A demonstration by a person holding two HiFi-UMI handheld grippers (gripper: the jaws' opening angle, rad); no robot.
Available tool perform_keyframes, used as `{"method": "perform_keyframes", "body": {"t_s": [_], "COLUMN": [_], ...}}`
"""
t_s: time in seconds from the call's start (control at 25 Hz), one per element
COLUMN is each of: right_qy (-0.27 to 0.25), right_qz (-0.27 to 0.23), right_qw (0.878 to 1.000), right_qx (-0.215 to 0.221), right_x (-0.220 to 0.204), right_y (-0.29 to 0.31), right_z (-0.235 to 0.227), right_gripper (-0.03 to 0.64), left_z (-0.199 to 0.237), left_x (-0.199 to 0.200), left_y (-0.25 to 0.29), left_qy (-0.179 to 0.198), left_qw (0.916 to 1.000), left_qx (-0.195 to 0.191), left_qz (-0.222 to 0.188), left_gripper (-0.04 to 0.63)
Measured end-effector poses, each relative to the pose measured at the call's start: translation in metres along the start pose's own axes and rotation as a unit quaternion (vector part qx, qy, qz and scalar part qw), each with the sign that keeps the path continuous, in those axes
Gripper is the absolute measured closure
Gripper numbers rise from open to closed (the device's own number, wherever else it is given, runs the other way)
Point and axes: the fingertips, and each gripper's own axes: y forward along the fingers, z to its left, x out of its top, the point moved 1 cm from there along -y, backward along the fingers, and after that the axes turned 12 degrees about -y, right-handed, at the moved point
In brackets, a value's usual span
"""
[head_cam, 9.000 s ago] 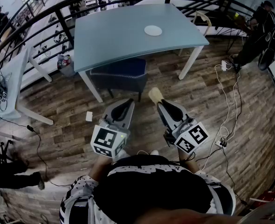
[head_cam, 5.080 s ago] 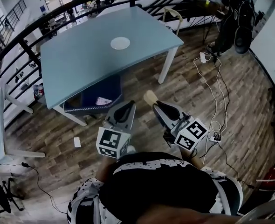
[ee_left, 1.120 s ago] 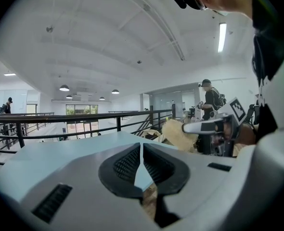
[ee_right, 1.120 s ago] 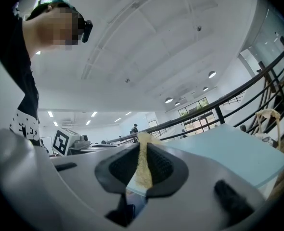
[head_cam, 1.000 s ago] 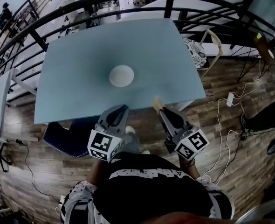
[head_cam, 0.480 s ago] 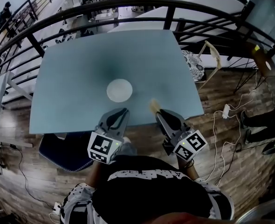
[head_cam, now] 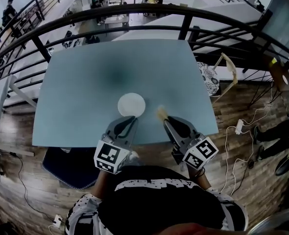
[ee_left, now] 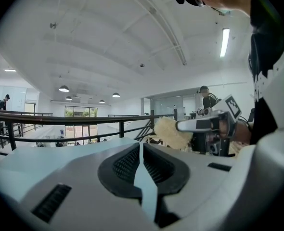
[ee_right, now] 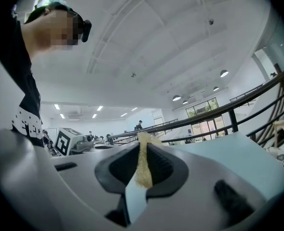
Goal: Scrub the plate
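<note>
A small white plate (head_cam: 131,104) lies near the front middle of the blue-grey table (head_cam: 85,77). My left gripper (head_cam: 130,120) hovers just below the plate, over the table's front edge, jaws shut with nothing between them (ee_left: 140,148). My right gripper (head_cam: 163,116) is to the plate's right, shut on a yellow sponge (head_cam: 161,113) that sticks out past its tips. In the right gripper view the sponge (ee_right: 142,163) is pinched between the pads. The left gripper view shows the sponge (ee_left: 172,131) and right gripper (ee_left: 207,125) to its right.
A black metal railing (head_cam: 183,21) runs round the far side of the table. A dark blue bin (head_cam: 68,165) stands on the wood floor under the table's front left. A chair (head_cam: 218,75) is at the right, with cables (head_cam: 237,126) on the floor beyond.
Over the frames I have walked up to the table; the plate has come from far away to just ahead of the left gripper. Both grippers kept their pose, the sponge still held.
</note>
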Motion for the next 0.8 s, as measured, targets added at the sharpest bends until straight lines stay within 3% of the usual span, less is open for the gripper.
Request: {"method": "perform_keyframes", "body": {"t_s": [0.8], "right_qy": [0.011], "right_qz": [0.035], "right_qw": [0.998], "right_qx": [0.046], "right_x": [-0.030], "right_y": [0.070], "right_z": [-0.008], "right_gripper": [0.565], "left_z": [0.064], "left_x": [-0.016], "left_y": [0.004], "left_qy": [-0.035], "left_qw": [0.9984], "left_qx": [0.041], "left_qz": [0.015], "left_gripper": [0.580]}}
